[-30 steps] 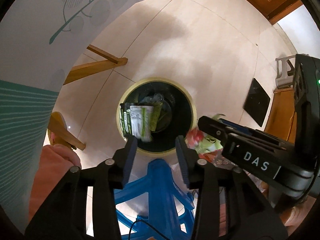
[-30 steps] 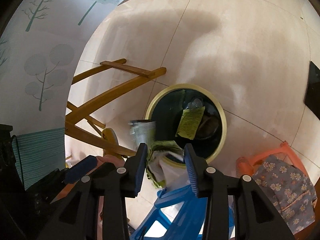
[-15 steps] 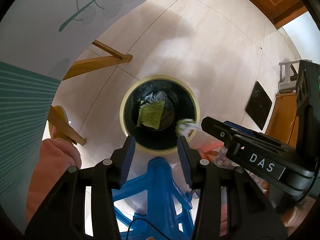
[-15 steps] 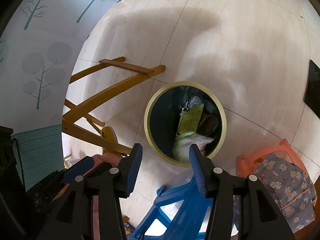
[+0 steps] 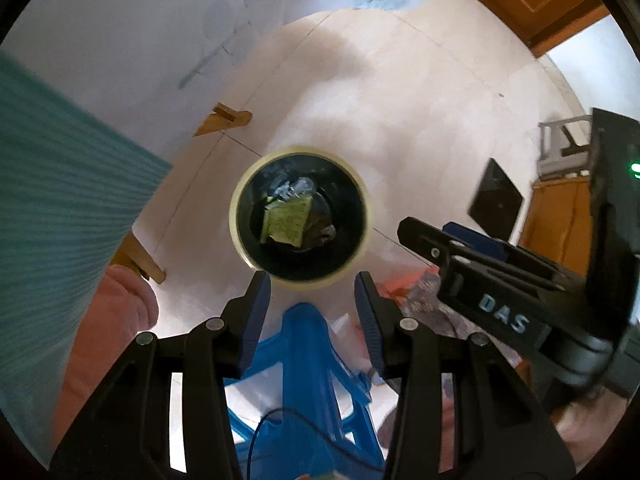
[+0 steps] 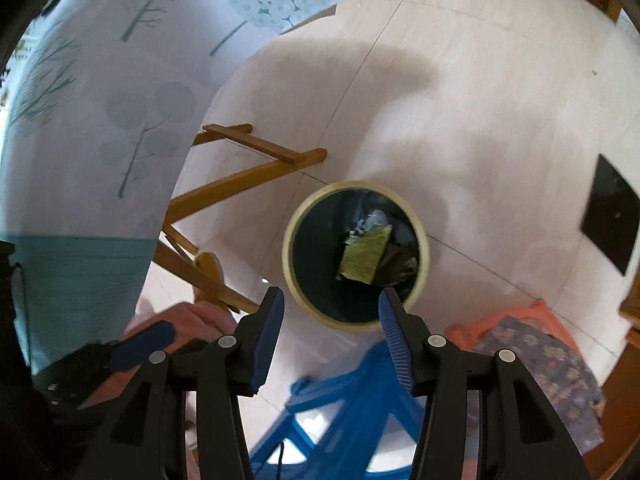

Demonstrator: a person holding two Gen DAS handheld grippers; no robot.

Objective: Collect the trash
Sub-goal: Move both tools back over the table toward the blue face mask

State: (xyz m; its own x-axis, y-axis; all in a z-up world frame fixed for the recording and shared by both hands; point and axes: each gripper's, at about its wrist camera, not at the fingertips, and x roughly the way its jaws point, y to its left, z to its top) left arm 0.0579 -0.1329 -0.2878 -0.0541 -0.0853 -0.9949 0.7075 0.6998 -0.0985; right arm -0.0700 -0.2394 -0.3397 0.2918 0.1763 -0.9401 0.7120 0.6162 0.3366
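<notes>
From the left wrist camera, the floor is pale, glossy tile crossed by thin grout lines, with a white cloth printed with grey-green trees hanging at the left and a teal striped band below it. A wooden door frame shows at the top right, a flat black square panel (image 5: 496, 200) lies on the tiles to the right. The round black trash bin with a cream rim (image 5: 240, 240) stands upright on the floor, mouth facing straight up at the camera. Inside it lies a flat green snack wrapper (image 5: 286, 220), its long axis running from lower left to upper right, beside crumpled clear plastic. The left gripper (image 5: 312, 280) hangs above the near rim with its jaws spread and nothing between them. A blue plastic stool (image 5: 304, 352) sits directly below — the right gripper's black body crosses the right side.

From the right wrist camera, the same tiles, tree-print cloth and crossed wooden legs (image 6: 240, 184) fill the left. The bin stands mid-frame, the wrapper tilted inside with its long axis near vertical in the picture. The right gripper (image 6: 330, 304) has just been opening; its jaws stand apart, empty. An orange stool with a floral cushion (image 6: 532, 340) sits at the lower right.
</notes>
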